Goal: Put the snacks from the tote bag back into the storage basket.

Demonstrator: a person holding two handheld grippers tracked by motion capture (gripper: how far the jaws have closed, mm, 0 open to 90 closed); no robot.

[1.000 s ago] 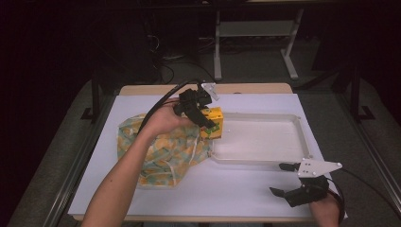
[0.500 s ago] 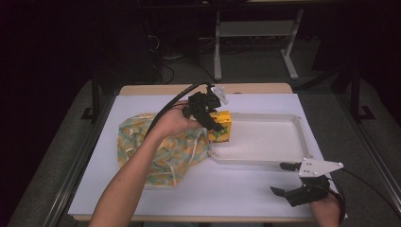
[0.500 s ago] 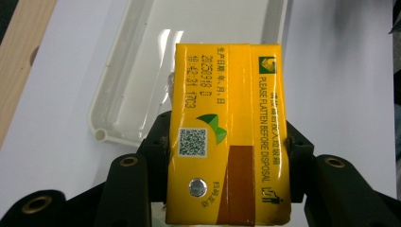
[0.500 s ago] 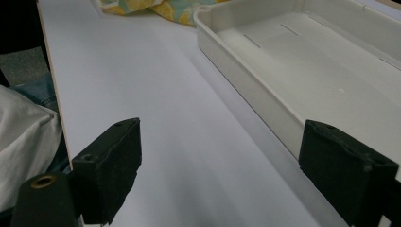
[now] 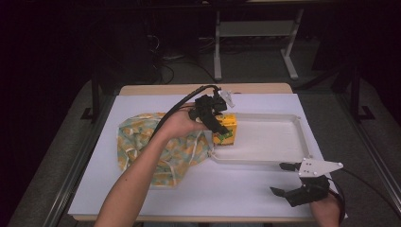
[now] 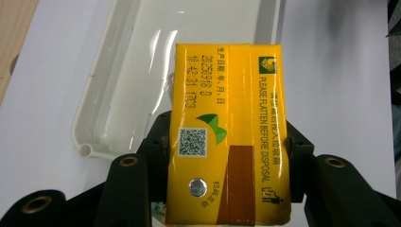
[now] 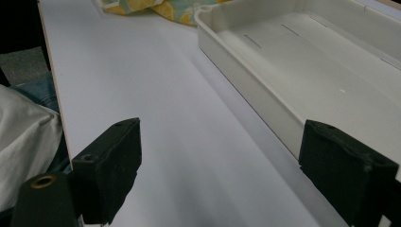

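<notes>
A yellow drink carton hangs over the left end of the white tray, and my left gripper is shut on it. From the left gripper view the carton sits between both black pads, its printed top facing the camera, with the tray below. My right gripper rests near the table's front right, open, with nothing between its pads. The tray's near wall runs just beyond it.
A yellow and green patterned cloth bag lies crumpled left of the tray on the white table cover. In the right gripper view the bag shows at the top, and a person's clothing at the left edge.
My left gripper has carried the carton rightward from above the bag to the tray's left end and slightly lower. The right gripper has stayed put.
</notes>
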